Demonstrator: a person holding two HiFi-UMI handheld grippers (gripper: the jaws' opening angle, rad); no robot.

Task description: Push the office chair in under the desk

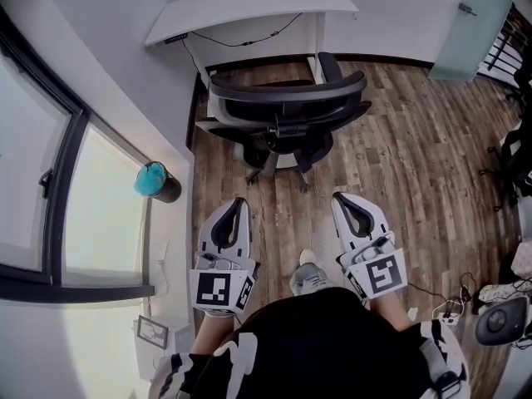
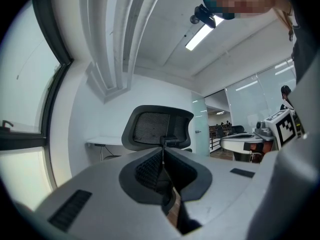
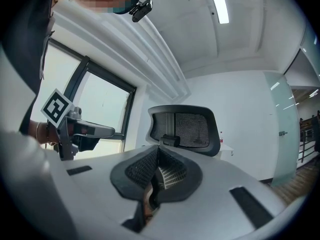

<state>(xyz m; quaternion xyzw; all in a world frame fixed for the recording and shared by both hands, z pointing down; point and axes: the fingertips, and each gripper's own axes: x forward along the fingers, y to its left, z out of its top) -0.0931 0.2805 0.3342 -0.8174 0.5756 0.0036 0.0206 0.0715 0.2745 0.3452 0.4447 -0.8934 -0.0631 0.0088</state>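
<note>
A black mesh-backed office chair (image 1: 287,110) stands on the wood floor, its back towards me and its seat partly under the white desk (image 1: 249,7) against the far wall. My left gripper (image 1: 235,204) and right gripper (image 1: 343,199) are held side by side, both shut and empty, a short way short of the chair's back. In the left gripper view the chair's backrest (image 2: 157,126) stands straight ahead beyond the left gripper (image 2: 163,151). The right gripper view shows the backrest (image 3: 185,129) ahead of the right gripper (image 3: 158,149) too.
A window wall and sill (image 1: 108,214) run along the left, with a teal-and-black cup (image 1: 156,181) on the sill. Cables and a plug strip (image 1: 449,306) lie at the right beside another chair base (image 1: 503,318). A glass door (image 1: 470,23) stands far right.
</note>
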